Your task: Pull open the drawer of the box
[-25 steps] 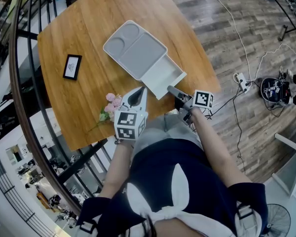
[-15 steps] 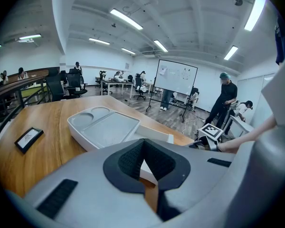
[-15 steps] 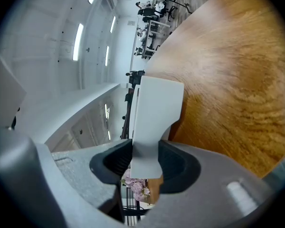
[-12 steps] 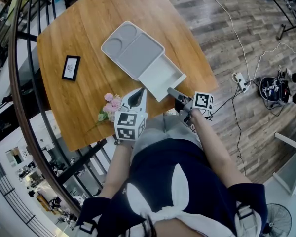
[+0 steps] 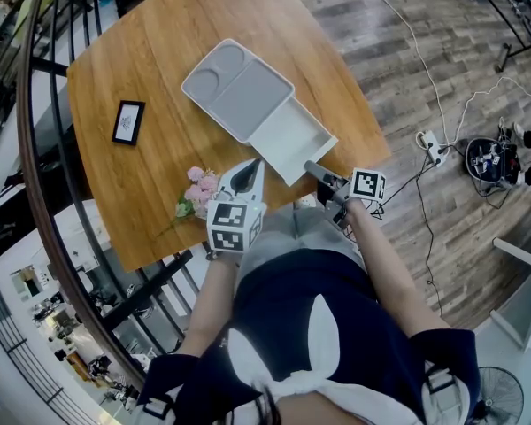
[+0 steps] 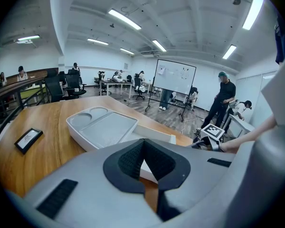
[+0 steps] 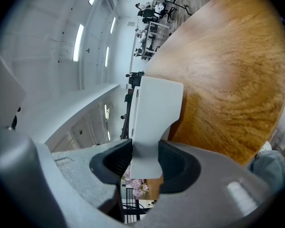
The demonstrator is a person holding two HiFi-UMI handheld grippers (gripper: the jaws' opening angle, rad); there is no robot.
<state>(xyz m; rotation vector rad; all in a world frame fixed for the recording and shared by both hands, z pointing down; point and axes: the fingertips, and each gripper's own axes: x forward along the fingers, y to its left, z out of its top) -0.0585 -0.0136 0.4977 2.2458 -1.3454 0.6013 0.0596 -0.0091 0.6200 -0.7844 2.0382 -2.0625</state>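
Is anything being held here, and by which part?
Right hand-held gripper clamps the drawer by its front tab; left hand-held gripper holds nothing.

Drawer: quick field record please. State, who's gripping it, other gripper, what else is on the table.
drawer: pulled out of the gray box toward the person; looks empty
right gripper: shut on the drawer's handle
left gripper: jaws together, holding nothing, off the drawer, near the table edge
also on table: small picture frame, pink flowers
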